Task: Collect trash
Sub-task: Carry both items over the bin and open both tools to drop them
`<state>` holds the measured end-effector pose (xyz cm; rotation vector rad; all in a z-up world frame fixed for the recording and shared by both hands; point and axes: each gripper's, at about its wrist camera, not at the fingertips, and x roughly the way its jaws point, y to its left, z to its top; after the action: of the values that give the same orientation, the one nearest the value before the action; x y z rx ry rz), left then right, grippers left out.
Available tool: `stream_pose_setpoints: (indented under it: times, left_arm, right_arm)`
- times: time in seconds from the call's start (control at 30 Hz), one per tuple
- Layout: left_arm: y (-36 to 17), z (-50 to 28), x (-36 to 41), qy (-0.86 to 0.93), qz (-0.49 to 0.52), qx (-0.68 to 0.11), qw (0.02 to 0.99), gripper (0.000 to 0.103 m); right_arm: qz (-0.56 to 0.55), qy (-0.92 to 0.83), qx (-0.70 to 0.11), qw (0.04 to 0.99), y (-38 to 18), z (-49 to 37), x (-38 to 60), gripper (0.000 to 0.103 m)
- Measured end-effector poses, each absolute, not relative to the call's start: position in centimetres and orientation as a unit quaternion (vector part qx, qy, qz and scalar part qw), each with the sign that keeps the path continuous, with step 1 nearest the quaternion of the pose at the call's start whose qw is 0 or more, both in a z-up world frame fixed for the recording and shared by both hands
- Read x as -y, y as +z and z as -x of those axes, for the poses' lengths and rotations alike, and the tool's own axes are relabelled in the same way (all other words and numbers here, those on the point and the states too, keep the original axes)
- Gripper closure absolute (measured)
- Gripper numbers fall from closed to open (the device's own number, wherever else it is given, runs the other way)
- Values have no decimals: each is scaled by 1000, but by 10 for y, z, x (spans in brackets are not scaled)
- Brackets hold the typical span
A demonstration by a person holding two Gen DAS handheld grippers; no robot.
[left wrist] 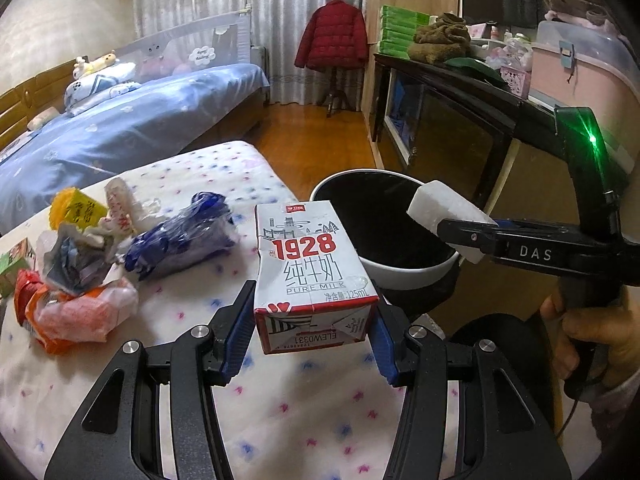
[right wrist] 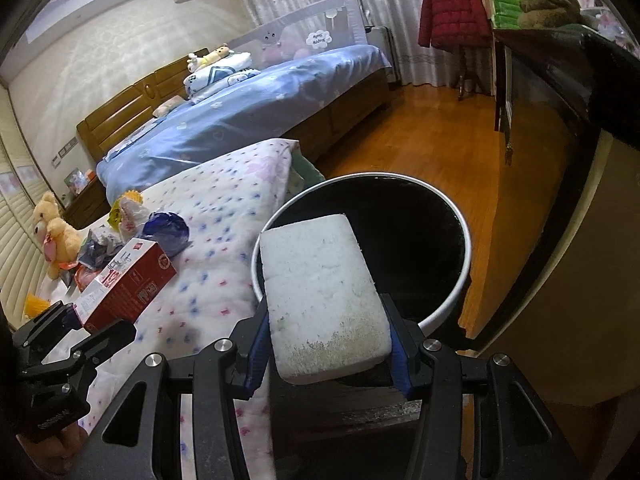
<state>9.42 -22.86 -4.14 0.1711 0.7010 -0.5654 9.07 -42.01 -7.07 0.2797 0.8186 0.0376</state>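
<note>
Trash is in both grips: the left gripper (left wrist: 314, 334) clamps a milk carton (left wrist: 314, 276) over the quilt (left wrist: 280, 408), the right gripper (right wrist: 326, 354) squeezes a white foam block (right wrist: 324, 300) at the bin (right wrist: 444, 308) rim. Only the left view shows the wrapper pile (left wrist: 80, 264) clearly. The bin's black inside hides its contents.

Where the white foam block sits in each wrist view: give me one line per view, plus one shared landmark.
Left wrist view: the white foam block is right of centre, clamped in the right gripper, over the bin's rim.
Right wrist view: the block fills the lower centre, between that gripper's blue pads, its far end over the bin.
Shared landmark: the white-rimmed black bin beside the quilted table.
</note>
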Motion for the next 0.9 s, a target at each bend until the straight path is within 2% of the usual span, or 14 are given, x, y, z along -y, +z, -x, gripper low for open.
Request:
stream_pose_setpoints:
  times: [0.9]
  left_arm:
    - [-49, -130, 288, -316, -103, -361, 871, 52]
  right_arm:
    - [-137, -16, -417, 899, -87, -119, 455, 53]
